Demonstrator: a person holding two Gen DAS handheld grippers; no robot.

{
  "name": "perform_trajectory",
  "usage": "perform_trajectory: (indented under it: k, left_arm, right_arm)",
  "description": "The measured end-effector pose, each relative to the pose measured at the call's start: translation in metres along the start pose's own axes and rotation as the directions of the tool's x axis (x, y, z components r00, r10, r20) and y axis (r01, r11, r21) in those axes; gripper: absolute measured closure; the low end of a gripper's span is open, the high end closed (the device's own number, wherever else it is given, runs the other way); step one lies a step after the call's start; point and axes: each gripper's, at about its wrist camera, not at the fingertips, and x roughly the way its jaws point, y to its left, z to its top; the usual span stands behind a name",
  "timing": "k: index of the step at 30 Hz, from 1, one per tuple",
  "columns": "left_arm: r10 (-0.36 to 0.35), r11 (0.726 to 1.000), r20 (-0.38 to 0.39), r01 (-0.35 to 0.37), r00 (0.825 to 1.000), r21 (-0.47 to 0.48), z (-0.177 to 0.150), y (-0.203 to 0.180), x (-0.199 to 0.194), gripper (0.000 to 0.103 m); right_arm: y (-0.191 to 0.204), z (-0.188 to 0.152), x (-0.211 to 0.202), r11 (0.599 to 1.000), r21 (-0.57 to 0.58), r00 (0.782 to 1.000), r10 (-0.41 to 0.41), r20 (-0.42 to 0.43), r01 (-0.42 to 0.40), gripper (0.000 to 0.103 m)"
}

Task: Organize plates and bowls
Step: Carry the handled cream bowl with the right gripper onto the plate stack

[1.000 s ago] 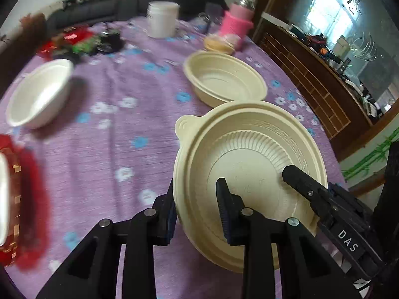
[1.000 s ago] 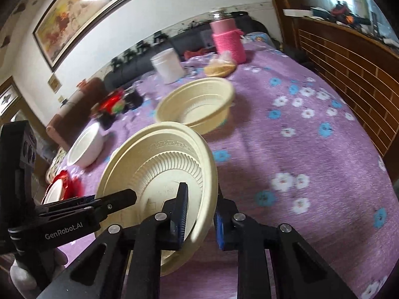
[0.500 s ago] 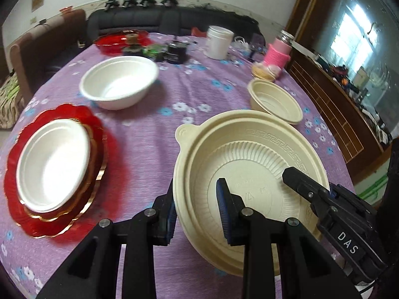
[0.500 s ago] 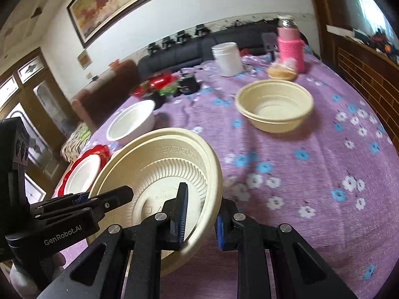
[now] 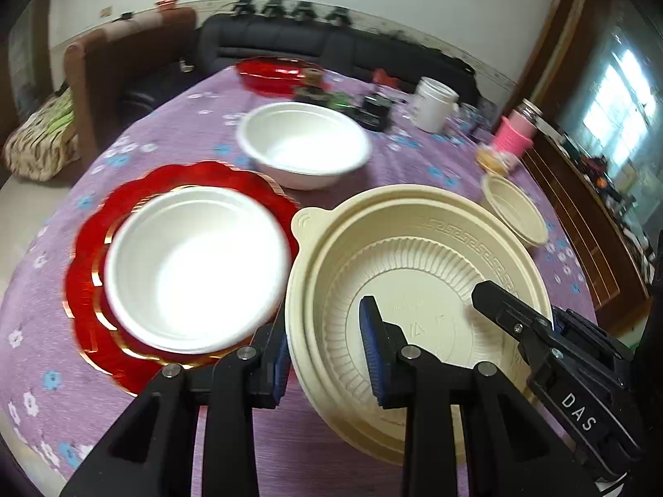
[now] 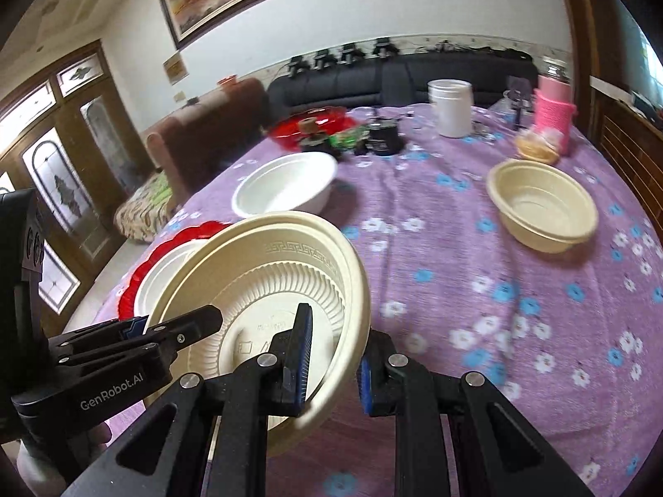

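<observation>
cream plate hides most of the red plate — far clutter blurred.

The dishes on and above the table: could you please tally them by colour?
Cream: 2, the held plate and a bowl.
White: 2, one bowl and one bowl on a red plate.
Red: 2, that plate and a far dish.
Total: 6

Left gripper clamped on near-left rim of cream ribbed bowl, one finger inside, one outside. Right gripper grips the bowl's right rim. Left of bowl: white bowl on red scalloped plate. Farther: second white bowl; far right, small cream bowl. Purple floral tablecloth.
</observation>
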Motion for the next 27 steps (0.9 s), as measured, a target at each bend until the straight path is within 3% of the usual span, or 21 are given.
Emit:
perform_trajectory:
  k: [8,18,21,23,27]
  left_arm:
    - [0.061,0.988,0.020,-0.057,0.998,-0.147,0.013,0.070,-0.007,0.074]
    - [0.163,0.974,0.025,-0.156,0.986,-0.167,0.021,0.105,-0.004,0.074]
    - [0.180,0.969,0.015,-0.175,0.983,-0.175,0.020,0.109,-0.001,0.069]
    - [0.196,0.964,0.020,-0.189,0.980,-0.185,0.020,0.112,-0.003,0.059]
    - [0.199,0.959,0.076,-0.178,0.977,-0.222,0.021,0.117,-0.016,0.045]
  right_arm:
    - [0.068,0.022,0.041,0.987,-0.151,0.999,0.042,-0.033,-0.046,0.082]
    - [0.103,0.029,0.093,0.973,-0.219,0.995,0.048,-0.092,-0.067,0.081]
    - [0.103,0.027,0.104,0.973,-0.221,0.992,0.045,-0.115,-0.069,0.081]
    - [0.103,0.026,0.108,0.972,-0.227,0.992,0.036,-0.120,-0.063,0.081]
    - [0.101,0.026,0.113,0.972,-0.225,0.992,0.032,-0.122,-0.059,0.081]
